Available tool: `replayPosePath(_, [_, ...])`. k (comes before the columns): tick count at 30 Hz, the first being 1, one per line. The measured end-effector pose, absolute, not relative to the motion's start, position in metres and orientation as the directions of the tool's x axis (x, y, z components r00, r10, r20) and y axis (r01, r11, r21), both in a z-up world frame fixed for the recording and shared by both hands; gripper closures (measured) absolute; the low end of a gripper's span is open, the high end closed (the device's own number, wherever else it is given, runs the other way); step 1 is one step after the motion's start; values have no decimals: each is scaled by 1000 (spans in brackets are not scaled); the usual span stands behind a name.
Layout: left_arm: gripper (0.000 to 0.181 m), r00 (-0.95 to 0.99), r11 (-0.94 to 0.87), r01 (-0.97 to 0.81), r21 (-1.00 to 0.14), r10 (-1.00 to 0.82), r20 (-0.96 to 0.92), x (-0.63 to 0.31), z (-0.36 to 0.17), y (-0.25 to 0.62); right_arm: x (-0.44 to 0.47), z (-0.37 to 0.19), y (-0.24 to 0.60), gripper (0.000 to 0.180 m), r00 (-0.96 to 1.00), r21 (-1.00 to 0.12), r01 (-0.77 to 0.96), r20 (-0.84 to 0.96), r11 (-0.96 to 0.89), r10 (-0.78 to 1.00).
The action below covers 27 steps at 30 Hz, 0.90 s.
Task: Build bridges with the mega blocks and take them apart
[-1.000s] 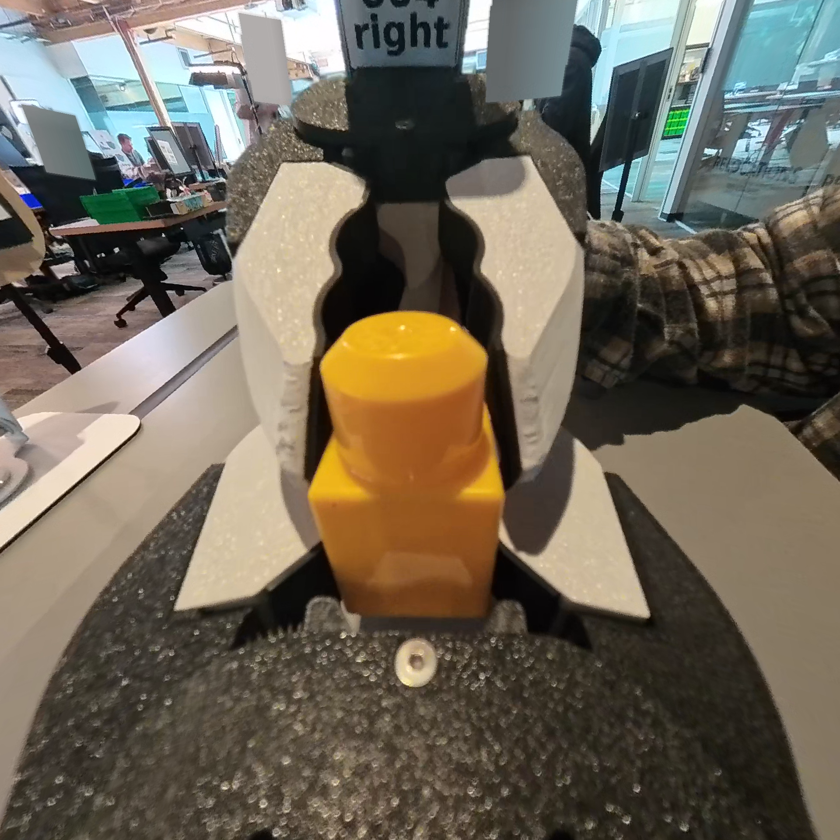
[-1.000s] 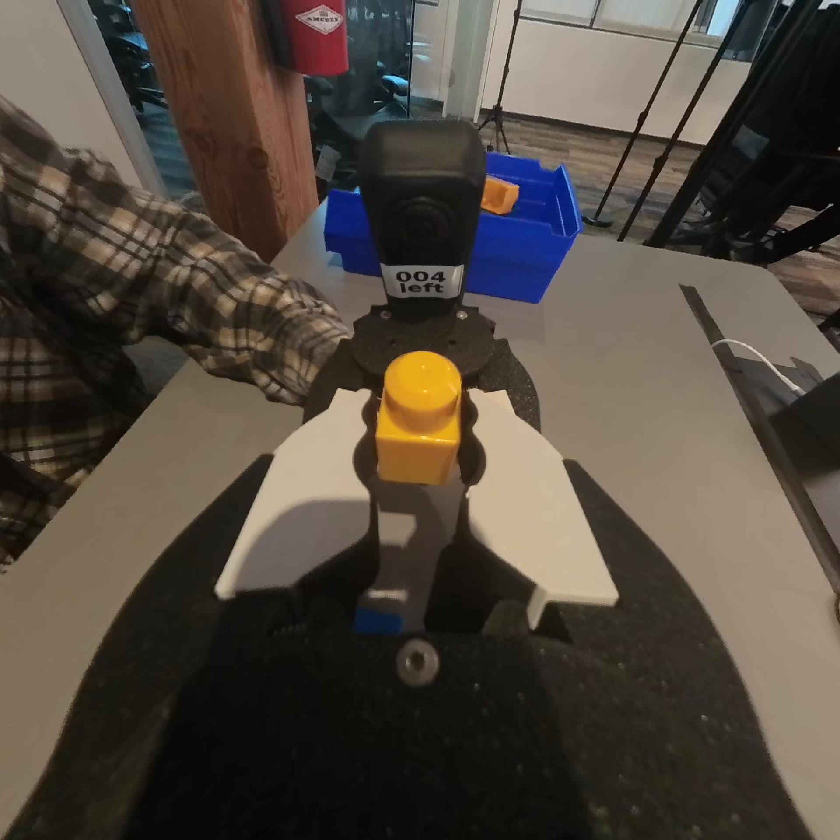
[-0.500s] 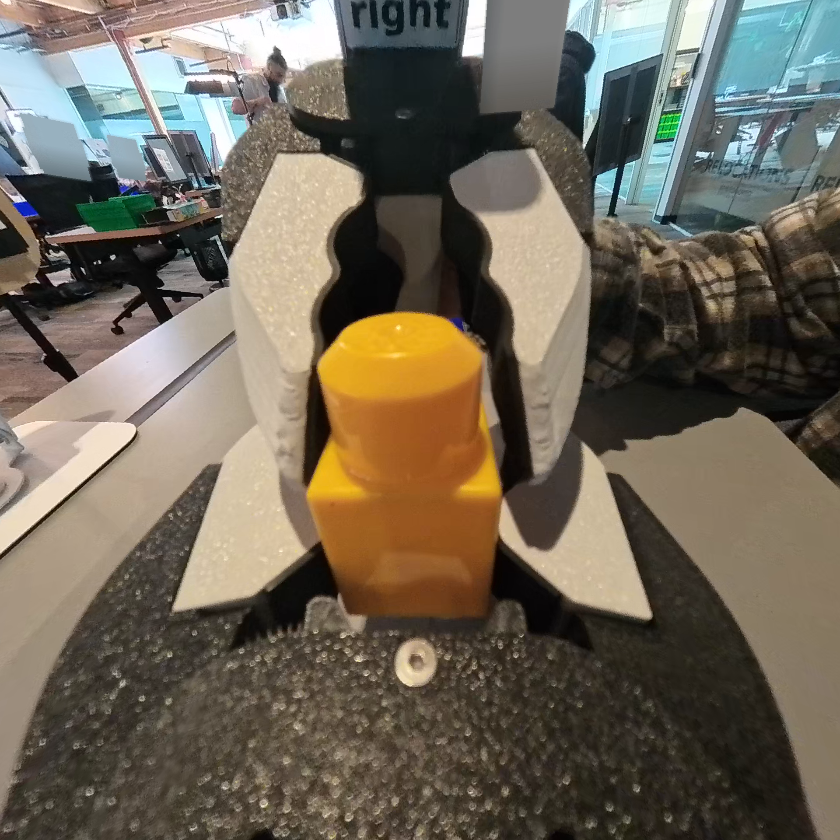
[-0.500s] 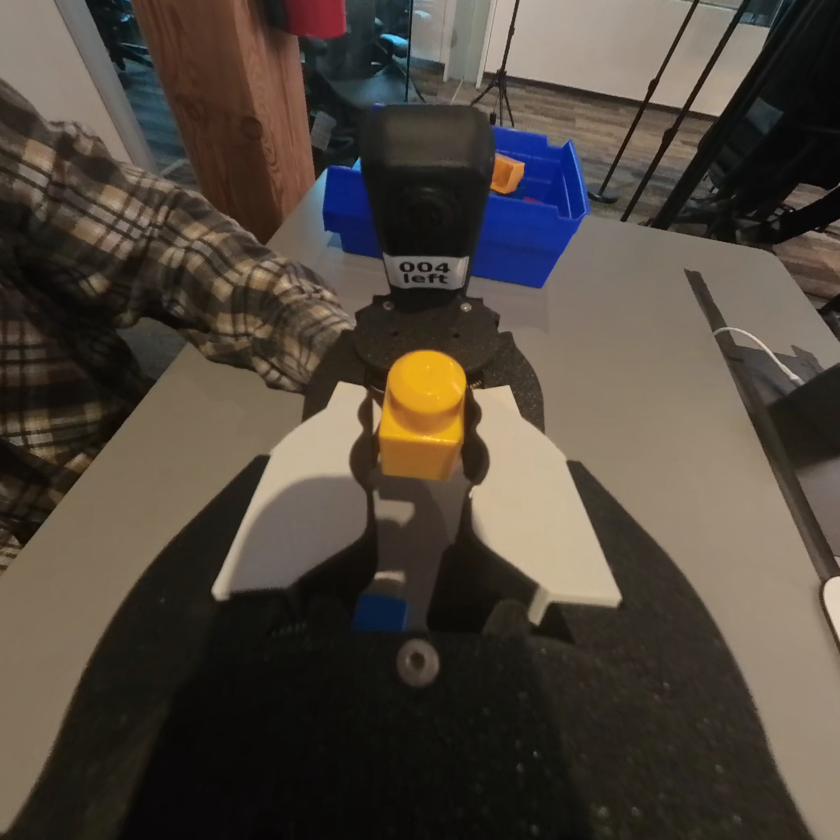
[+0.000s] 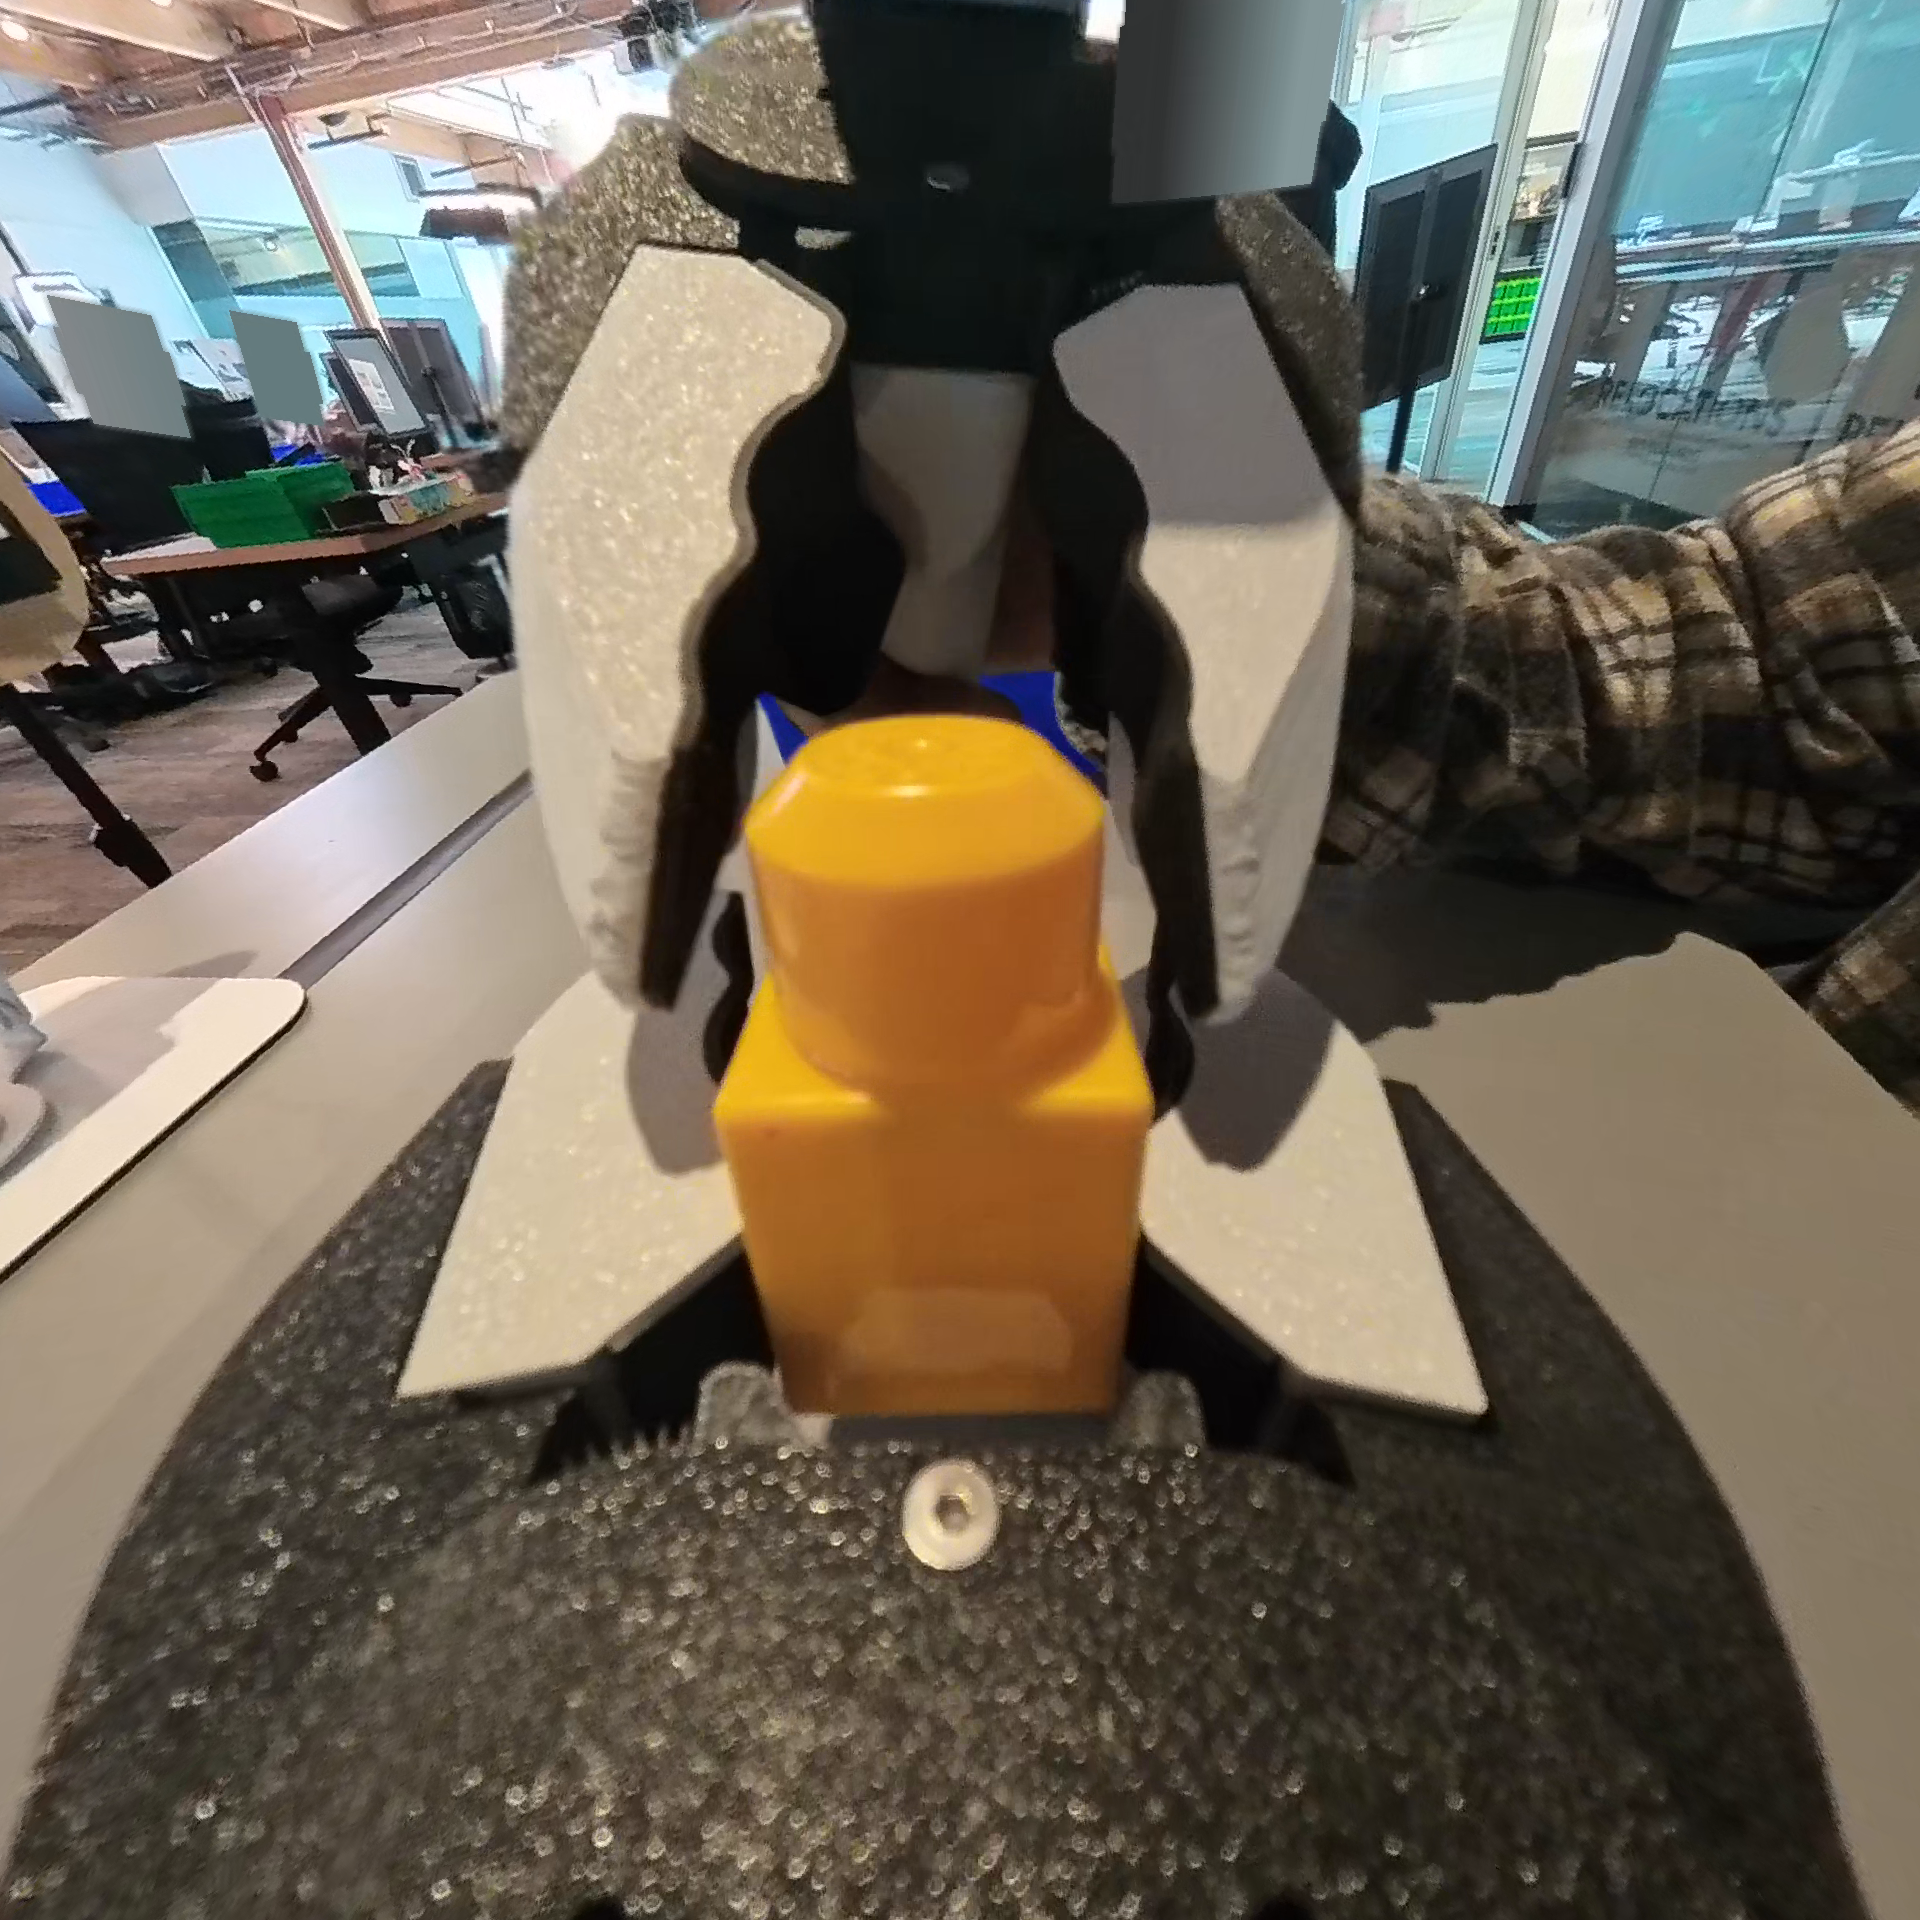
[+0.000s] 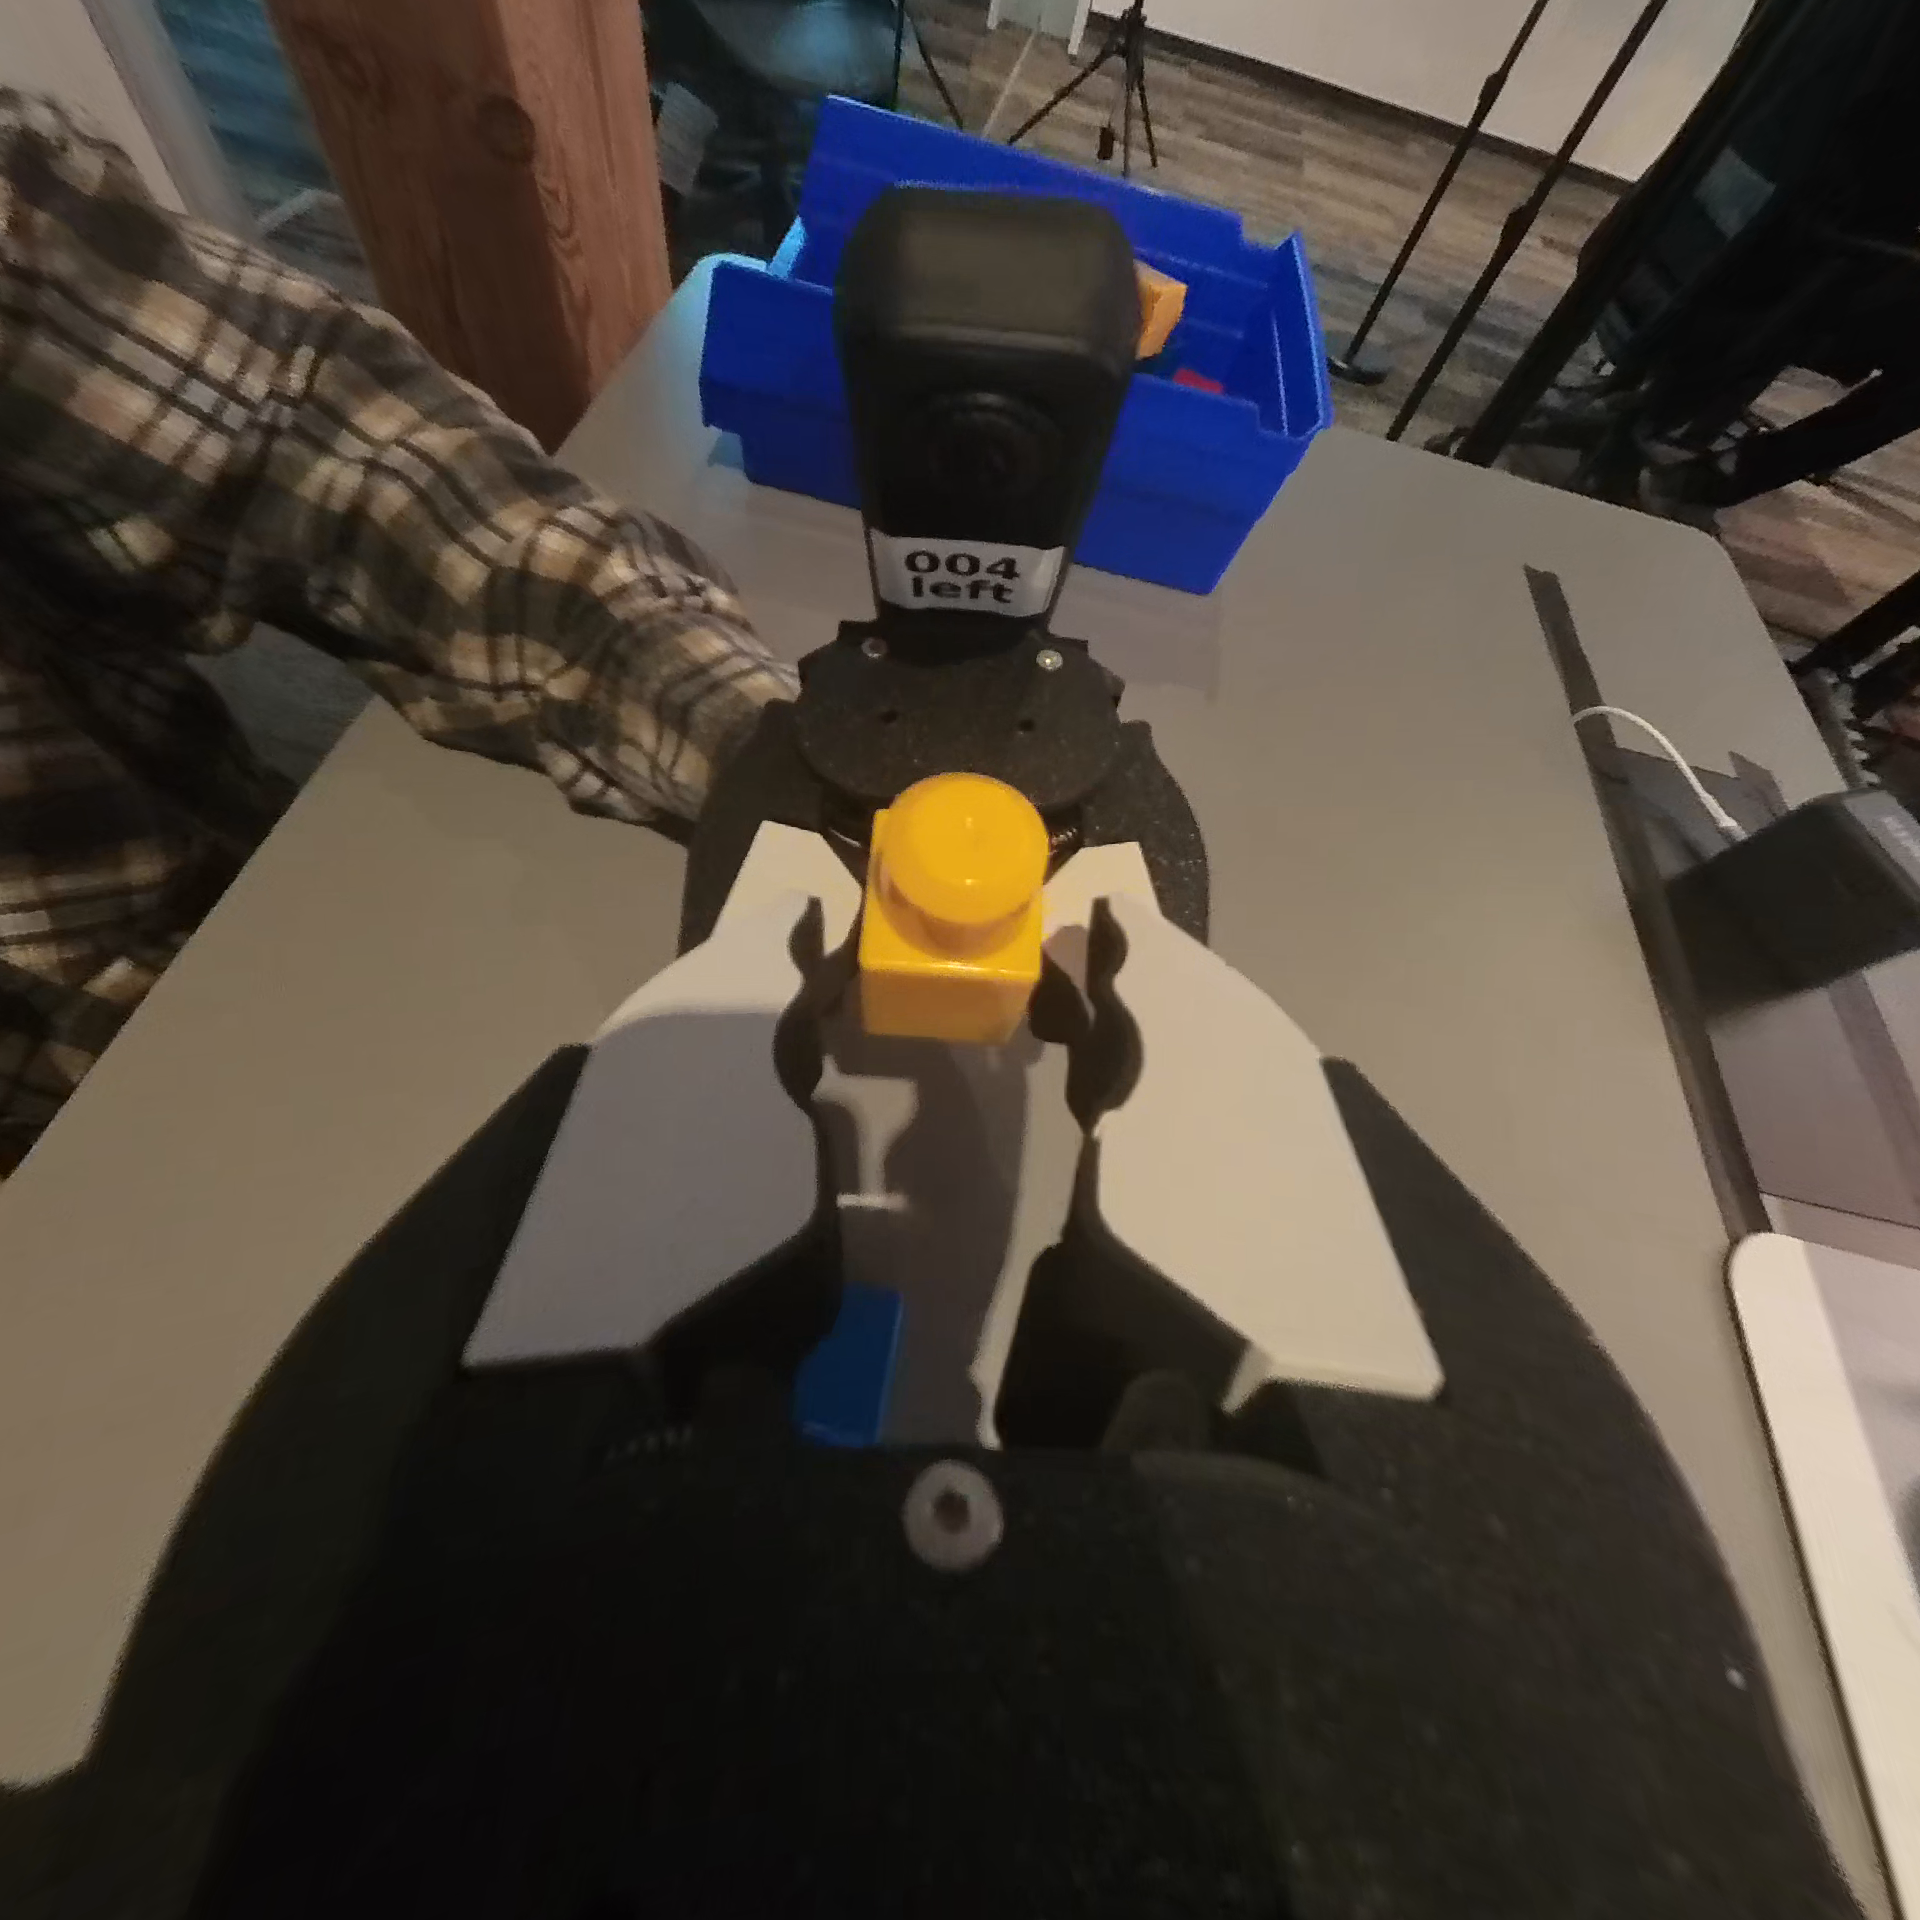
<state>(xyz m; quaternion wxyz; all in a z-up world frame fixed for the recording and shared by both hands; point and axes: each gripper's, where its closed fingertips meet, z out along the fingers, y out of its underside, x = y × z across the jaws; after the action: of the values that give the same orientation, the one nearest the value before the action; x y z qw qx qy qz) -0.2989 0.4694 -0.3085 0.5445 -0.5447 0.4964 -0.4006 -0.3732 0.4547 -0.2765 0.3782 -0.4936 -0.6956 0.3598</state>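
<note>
- My left gripper (image 5: 935,1039): closed on the yellow block (image 5: 930,1195). Both white fingers press its square sides, with the base seated deep near the finger roots.
- Yellow block, pose: single-stud piece, stud pointing forward and away from my left hand toward the other gripper. It is held up off the grey table (image 6: 1403,831).
- My right gripper (image 6: 951,997): faces the left one head on. Its fingers stand apart, with tabletop showing between them and the yellow block's stud end at their tips.
- Contact at the tips: the right fingers flank the stud end. From either camera I cannot say whether they touch it.
- Blue piece (image 6: 847,1371): sits deep at the root of my right fingers, against the left-hand one. It may be a block, though only a sliver shows, and I cannot tell whether it is pinched. The left wrist view shows bits of the same blue behind the yellow stud.
- Left camera body (image 6: 982,395): black, with a white sticker, rising behind the yellow block in the right wrist view.
- Plaid sleeve (image 6: 364,540): my arm, reaching in from the side to the left gripper's handle.
- Blue bin (image 6: 1174,478): at the far edge of the table, behind the left gripper, with an orange block (image 6: 1162,312) showing inside.
- Table edge: a white cable (image 6: 1652,738) runs to a dark box on the right side.
</note>
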Motion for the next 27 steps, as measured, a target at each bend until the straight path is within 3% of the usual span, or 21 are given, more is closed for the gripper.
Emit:
replayPosePath(7, [107, 219, 80, -81, -994, -971, -96, -312, -304, 479, -327, -254, 470, 123, -101, -908, 370, 173, 198, 980])
replayPosePath(13, [108, 267, 70, -69, -995, -960, -86, -335, -302, 496, -282, -342, 466, 117, -59, -805, 582, 102, 117, 993])
replayPosePath(19, [108, 281, 68, -46, -997, -957, -78, -342, -297, 495, -275, -416, 464, 125, -104, -705, 704, 13, 83, 995])
replayPosePath(25, [107, 269, 43, -58, -997, -961, -57, -342, -305, 495, -281, -430, 461, 136, -131, -706, 703, -15, 82, 991])
replayPosePath(27, [107, 271, 43, -61, -997, -961, -58, -342, -306, 496, -284, -430, 459, 149, -146, -706, 701, -6, 99, 989])
